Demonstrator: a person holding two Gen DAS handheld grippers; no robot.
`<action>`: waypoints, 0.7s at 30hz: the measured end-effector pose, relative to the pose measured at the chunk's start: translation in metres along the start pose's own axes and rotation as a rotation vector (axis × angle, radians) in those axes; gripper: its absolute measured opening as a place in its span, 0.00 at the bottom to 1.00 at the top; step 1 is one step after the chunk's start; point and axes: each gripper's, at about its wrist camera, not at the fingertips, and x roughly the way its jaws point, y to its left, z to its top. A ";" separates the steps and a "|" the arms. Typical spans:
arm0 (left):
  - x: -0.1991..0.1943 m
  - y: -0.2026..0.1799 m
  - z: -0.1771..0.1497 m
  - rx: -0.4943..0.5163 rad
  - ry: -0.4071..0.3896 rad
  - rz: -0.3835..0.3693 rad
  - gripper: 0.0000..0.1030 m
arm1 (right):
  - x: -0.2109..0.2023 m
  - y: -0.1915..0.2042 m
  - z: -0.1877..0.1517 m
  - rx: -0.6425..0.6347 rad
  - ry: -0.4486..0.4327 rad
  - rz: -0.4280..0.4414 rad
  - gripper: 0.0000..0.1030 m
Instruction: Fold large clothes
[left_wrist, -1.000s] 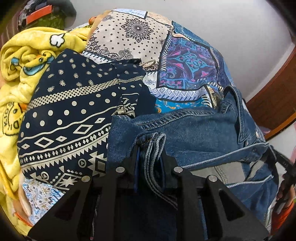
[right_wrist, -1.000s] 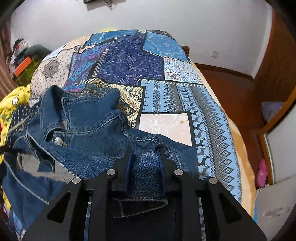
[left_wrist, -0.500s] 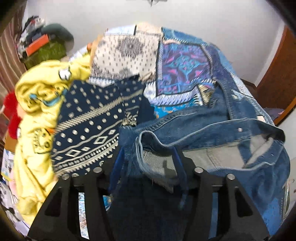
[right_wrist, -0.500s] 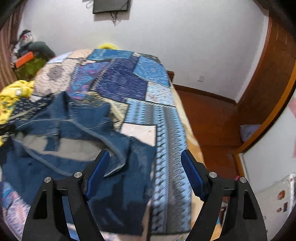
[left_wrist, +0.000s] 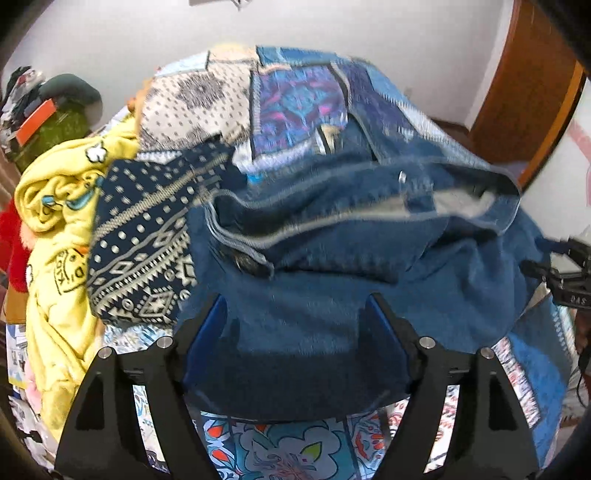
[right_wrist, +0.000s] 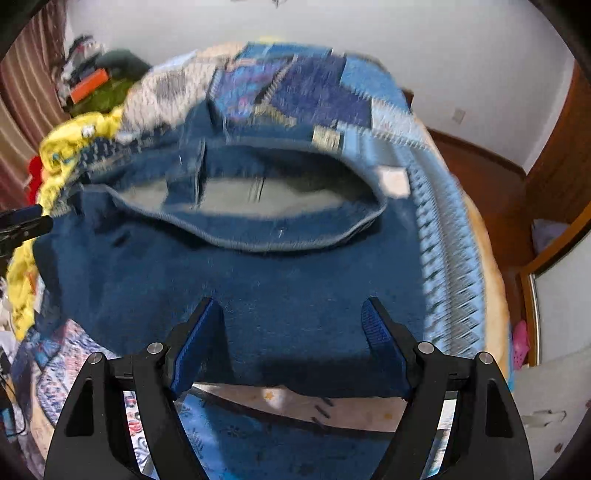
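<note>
A: How are the fingers of the left gripper (left_wrist: 295, 321) seen?

B: They are spread and opening wider; nothing is pinched. The denim jacket (left_wrist: 332, 258) is spread on the bedspread (left_wrist: 295, 450) beneath and ahead of them, untouched by the pads.

A: And the right gripper (right_wrist: 291, 325)?

B: Its jaws are also parted and opening, with the jacket (right_wrist: 221, 280) lying flat beyond and below the fingertips, collar farthest away. A navy patterned garment (left_wrist: 147, 236) and a yellow garment (left_wrist: 55, 206) are seen left of the left fingers.
</note>
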 end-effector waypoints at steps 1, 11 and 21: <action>0.005 -0.001 -0.001 0.005 0.014 0.009 0.75 | 0.003 0.003 -0.001 -0.008 0.000 -0.018 0.78; 0.051 0.006 0.018 -0.040 0.053 -0.006 0.80 | 0.047 0.016 0.030 -0.034 0.078 -0.035 0.87; 0.078 0.044 0.072 -0.106 -0.002 0.157 0.80 | 0.077 -0.018 0.090 0.090 0.084 -0.057 0.86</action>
